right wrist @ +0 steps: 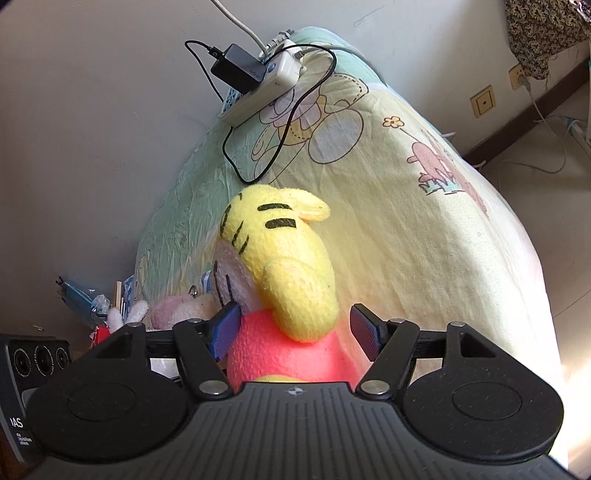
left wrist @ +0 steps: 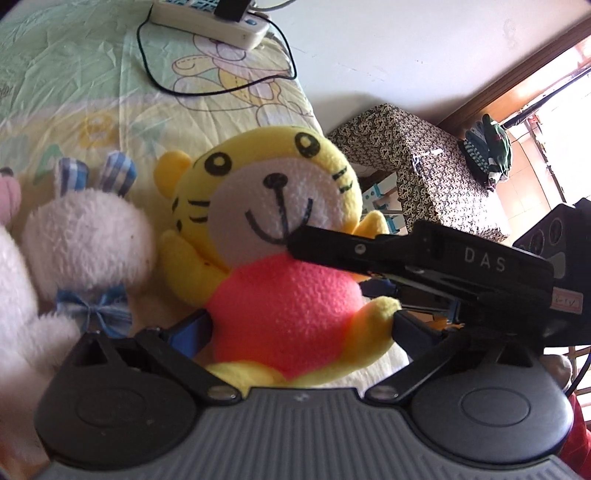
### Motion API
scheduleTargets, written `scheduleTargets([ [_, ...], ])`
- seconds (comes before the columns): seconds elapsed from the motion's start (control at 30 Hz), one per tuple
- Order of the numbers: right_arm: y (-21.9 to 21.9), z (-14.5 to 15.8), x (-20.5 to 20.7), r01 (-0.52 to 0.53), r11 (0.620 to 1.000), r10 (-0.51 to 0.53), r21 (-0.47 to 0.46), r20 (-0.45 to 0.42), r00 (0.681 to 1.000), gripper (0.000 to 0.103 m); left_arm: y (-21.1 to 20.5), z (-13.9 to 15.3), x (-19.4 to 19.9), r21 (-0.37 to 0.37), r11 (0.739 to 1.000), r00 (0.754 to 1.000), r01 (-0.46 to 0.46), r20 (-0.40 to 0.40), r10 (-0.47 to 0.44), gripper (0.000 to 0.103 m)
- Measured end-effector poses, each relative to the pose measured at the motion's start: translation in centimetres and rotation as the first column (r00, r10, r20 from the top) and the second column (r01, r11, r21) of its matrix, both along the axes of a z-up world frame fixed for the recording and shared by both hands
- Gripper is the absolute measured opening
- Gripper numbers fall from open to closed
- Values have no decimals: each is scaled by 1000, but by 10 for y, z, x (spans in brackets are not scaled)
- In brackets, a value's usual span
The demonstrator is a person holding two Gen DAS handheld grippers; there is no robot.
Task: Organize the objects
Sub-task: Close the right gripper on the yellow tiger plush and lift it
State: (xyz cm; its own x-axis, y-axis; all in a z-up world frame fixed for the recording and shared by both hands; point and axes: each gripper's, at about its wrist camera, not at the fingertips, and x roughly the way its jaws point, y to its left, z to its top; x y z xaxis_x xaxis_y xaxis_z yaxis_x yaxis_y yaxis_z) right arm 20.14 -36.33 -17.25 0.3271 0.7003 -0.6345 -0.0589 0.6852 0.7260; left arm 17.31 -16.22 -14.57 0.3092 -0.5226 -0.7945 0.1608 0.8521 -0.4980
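Note:
A yellow tiger plush (left wrist: 273,236) with a pink belly sits on the bed, facing the left wrist camera. My left gripper (left wrist: 299,328) is open, its fingers on either side of the plush's belly. My right gripper (right wrist: 295,332) is open around the same plush (right wrist: 280,258) from its side, with the blue pads beside the pink body and a yellow arm between them. The right gripper's black body (left wrist: 424,258) reaches across in the left wrist view. A white bunny plush (left wrist: 85,236) with blue checked ears sits left of the tiger.
A white power strip (left wrist: 210,18) with a black adapter (right wrist: 240,70) and cable lies at the far end of the bed. A patterned covered box (left wrist: 417,162) stands beyond the bed edge. Pink and white plush toys (right wrist: 177,312) lie at the left.

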Motion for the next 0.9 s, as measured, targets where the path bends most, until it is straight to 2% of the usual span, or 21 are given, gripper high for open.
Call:
scheduleTargets([
  [0.1,4,-4,1,-18,1000,18,21,-8,1000,68,0,-6,4,-9,1000,1000,4,-7,-4,103],
  [0.2,5,-6,-1,-18,998,20,62,-35,999,60,1,-7,5,-19,1000,1000,2,-1,-2,102],
  [0.47,0,9,-15,-8,999,9,46,-20,1000,52,-1,4,-10,-39,998,999,43,18,-43,100],
  [0.8,-5,44,-63,-28,999,30,-44,54,998,52,-17,34,-62,18,990,985,140,100,-141,100],
  [0.9,-3,51,-77,-36,998,39,-49,51,998,52,-16,41,-84,41,987,979,157,126,-161,100],
])
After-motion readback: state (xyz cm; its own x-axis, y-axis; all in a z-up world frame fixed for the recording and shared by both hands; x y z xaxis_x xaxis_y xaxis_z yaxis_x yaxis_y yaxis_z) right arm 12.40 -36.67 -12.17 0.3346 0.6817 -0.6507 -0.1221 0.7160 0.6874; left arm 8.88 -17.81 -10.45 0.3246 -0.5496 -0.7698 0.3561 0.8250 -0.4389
